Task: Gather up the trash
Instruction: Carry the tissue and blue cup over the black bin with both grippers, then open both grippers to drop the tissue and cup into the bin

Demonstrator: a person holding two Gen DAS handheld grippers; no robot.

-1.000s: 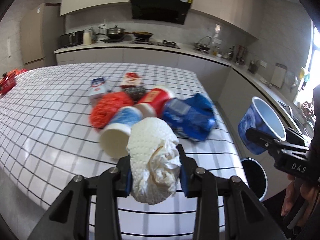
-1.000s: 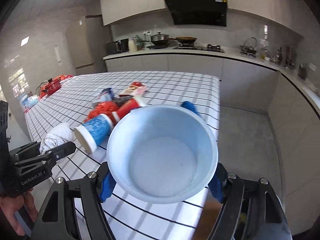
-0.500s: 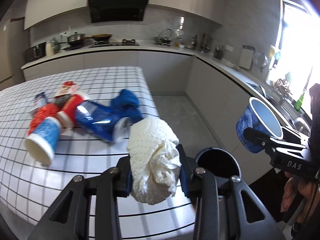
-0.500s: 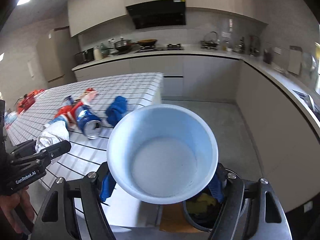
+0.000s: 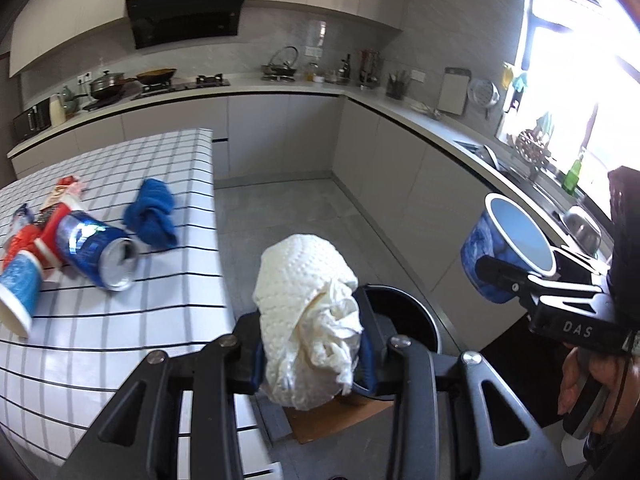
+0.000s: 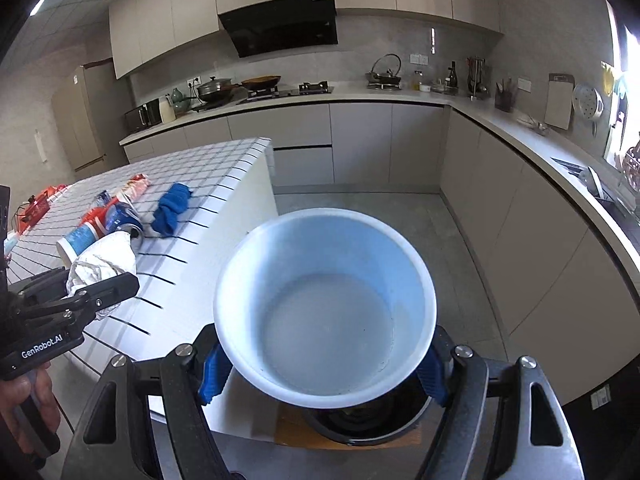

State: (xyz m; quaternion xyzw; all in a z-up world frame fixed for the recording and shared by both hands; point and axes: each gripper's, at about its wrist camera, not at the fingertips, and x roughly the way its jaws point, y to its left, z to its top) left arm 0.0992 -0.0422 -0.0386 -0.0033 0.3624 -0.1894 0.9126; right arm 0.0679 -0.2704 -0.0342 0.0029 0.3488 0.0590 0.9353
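My left gripper (image 5: 310, 344) is shut on a crumpled white paper towel (image 5: 308, 320) and holds it off the table's right edge, in front of a round black trash bin (image 5: 412, 316) on the floor. My right gripper (image 6: 324, 376) is shut on a blue paper bowl (image 6: 324, 320), empty inside, held over the same bin (image 6: 360, 420). The bowl also shows in the left wrist view (image 5: 508, 248), and the towel in the right wrist view (image 6: 104, 260). A blue can (image 5: 96, 252), paper cups (image 5: 20, 284) and wrappers lie on the tiled table (image 5: 120, 320).
A blue cloth (image 5: 152, 212) lies near the table's right edge. A brown mat (image 6: 288, 428) lies under the bin. Grey cabinets and a counter with a sink (image 5: 580, 228) run along the right. Open grey floor (image 5: 300, 216) lies beyond the bin.
Both grippers have swung right, away from the table's middle to beyond its right edge. The trash bin has come into view below them. Both still hold their items.
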